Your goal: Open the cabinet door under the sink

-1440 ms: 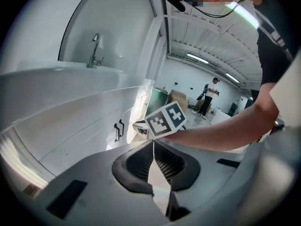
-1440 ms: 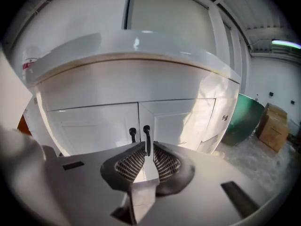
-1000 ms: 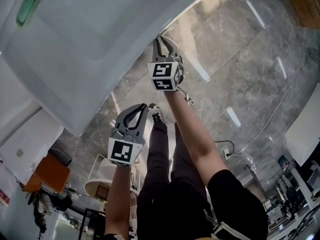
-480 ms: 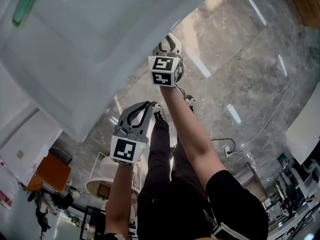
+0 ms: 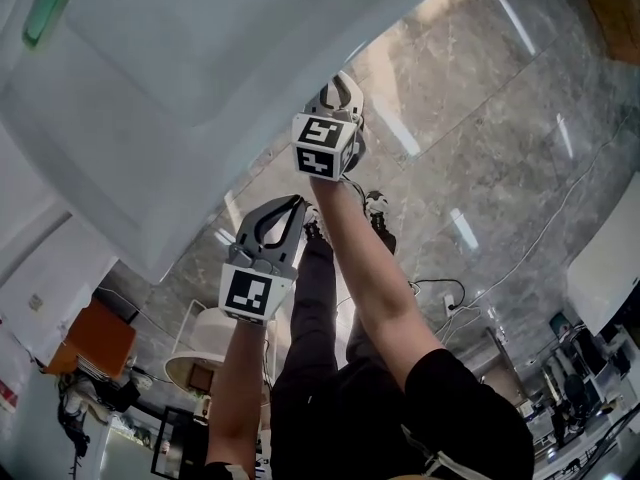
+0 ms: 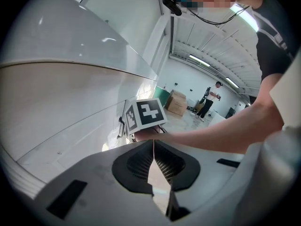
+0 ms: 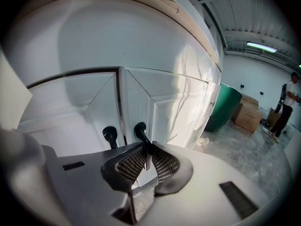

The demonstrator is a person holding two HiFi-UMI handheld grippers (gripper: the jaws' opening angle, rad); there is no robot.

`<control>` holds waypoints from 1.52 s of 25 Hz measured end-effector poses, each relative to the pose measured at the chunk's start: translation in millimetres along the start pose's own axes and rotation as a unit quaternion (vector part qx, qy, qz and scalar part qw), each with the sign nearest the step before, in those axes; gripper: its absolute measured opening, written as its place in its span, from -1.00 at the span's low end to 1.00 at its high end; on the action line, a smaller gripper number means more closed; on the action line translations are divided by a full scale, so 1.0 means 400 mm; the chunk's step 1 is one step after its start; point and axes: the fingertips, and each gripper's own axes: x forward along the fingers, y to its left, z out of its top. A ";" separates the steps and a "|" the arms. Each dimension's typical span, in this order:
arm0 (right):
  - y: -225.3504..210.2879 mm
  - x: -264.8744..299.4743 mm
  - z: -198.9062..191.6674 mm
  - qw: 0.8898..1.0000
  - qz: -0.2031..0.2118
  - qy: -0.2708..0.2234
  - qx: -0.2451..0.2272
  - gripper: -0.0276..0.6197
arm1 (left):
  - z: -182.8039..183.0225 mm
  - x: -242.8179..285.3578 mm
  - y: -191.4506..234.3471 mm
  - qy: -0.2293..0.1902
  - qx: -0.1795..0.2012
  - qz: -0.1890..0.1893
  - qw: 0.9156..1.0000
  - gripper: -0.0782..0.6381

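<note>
The white sink unit (image 5: pixel 150 88) fills the head view's upper left. In the right gripper view two white cabinet doors meet at a dark seam, each with a black knob: the left knob (image 7: pixel 110 134) and the right knob (image 7: pixel 140 130). My right gripper (image 7: pixel 146 147) is shut on the stem of the right knob, on the right door (image 7: pixel 174 107). From above, the right gripper (image 5: pixel 335 80) reaches in under the unit's edge. My left gripper (image 5: pixel 290 204) hangs lower and nearer, off the cabinet, with its jaws shut on nothing (image 6: pixel 153 142).
Grey marble floor (image 5: pixel 480 118) spreads to the right, with a cable (image 5: pixel 540 238) across it. A white round stool (image 5: pixel 205 348) and an orange object (image 5: pixel 95 338) lie at lower left. Beyond the cabinet stand a green bin (image 7: pixel 230 105), cardboard boxes (image 7: pixel 247 114) and a person (image 7: pixel 284 102).
The right gripper's jaws were spread a second ago and have closed on the knob. The left gripper has barely moved.
</note>
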 end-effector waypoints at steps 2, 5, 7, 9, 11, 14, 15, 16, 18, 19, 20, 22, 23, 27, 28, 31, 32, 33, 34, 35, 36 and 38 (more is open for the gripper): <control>-0.011 -0.010 -0.009 1.000 0.005 -0.002 -0.004 -0.62 | -0.004 0.007 0.016 0.000 0.009 0.002 1.000 -0.73; -0.045 -0.038 -0.031 1.000 0.014 -0.002 -0.017 -0.63 | -0.006 0.020 0.018 -0.001 0.007 0.011 1.000 -0.73; -0.075 -0.057 -0.050 1.000 0.017 0.004 -0.022 -0.63 | -0.003 0.034 0.010 -0.002 0.003 0.013 1.000 -0.73; -0.110 -0.080 -0.067 1.000 0.016 0.013 -0.017 -0.61 | -0.001 0.049 -0.002 0.002 0.005 0.012 1.000 -0.73; -0.149 -0.104 -0.084 1.000 0.009 0.019 -0.010 -0.61 | 0.000 0.062 -0.019 0.005 0.007 0.008 1.000 -0.73; -0.183 -0.119 -0.100 0.999 0.012 0.024 -0.019 -0.54 | 0.011 0.081 -0.037 0.007 0.007 0.008 1.000 -0.73; -0.189 -0.121 -0.103 0.999 0.018 0.024 -0.027 -0.52 | 0.016 0.087 -0.043 0.008 0.011 0.008 1.000 -0.73; -0.196 -0.124 -0.106 0.999 0.023 0.024 -0.034 -0.48 | 0.021 0.094 -0.052 0.008 0.016 0.008 1.000 -0.73; -0.218 -0.136 -0.116 0.999 0.028 0.025 -0.036 -0.49 | 0.034 0.109 -0.078 0.007 0.020 0.010 1.000 -0.73; -0.230 -0.142 -0.122 0.999 0.028 0.025 -0.033 -0.54 | 0.041 0.118 -0.092 0.005 0.021 0.011 1.000 -0.73; -0.242 -0.147 -0.125 0.999 0.028 0.025 -0.028 -0.56 | 0.048 0.128 -0.105 0.003 0.022 0.011 1.000 -0.73; -0.266 -0.151 -0.130 0.999 0.032 0.024 -0.024 -0.59 | 0.055 0.147 -0.125 0.000 0.024 0.011 1.000 -0.73; -0.277 -0.153 -0.134 0.999 0.037 0.023 -0.027 -0.60 | 0.053 0.156 -0.134 0.000 0.023 0.012 1.000 -0.73; -0.333 -0.170 -0.153 0.996 0.064 0.019 -0.054 -0.62 | 0.042 0.195 -0.187 0.004 0.018 0.005 1.000 -0.73; -0.351 -0.174 -0.157 0.996 0.069 0.018 -0.058 -0.62 | 0.041 0.206 -0.201 0.005 0.018 0.002 1.000 -0.73; -0.407 -0.181 -0.166 0.994 0.085 0.013 -0.066 -0.64 | 0.043 0.237 -0.241 0.006 0.022 -0.006 1.000 -0.73; -0.426 -0.183 -0.168 0.993 0.091 0.011 -0.068 -0.64 | 0.045 0.247 -0.251 0.007 0.024 -0.007 1.000 -0.73; -0.445 -0.183 -0.171 0.993 0.098 0.009 -0.071 -0.65 | 0.047 0.256 -0.259 0.007 0.026 -0.008 1.000 -0.73; -0.462 -0.183 -0.174 0.992 0.106 0.007 -0.074 -0.65 | 0.048 0.265 -0.265 0.008 0.027 -0.008 1.000 -0.73; -0.478 -0.182 -0.177 0.990 0.115 0.004 -0.078 -0.67 | 0.049 0.273 -0.268 0.008 0.027 -0.007 1.000 -0.73; -0.492 -0.179 -0.179 0.989 0.126 0.001 -0.083 -0.67 | 0.051 0.281 -0.269 0.008 0.025 -0.004 1.000 -0.73; -0.519 -0.172 -0.179 0.984 0.148 -0.002 -0.098 -0.67 | 0.054 0.295 -0.268 0.009 0.020 0.005 1.000 -0.73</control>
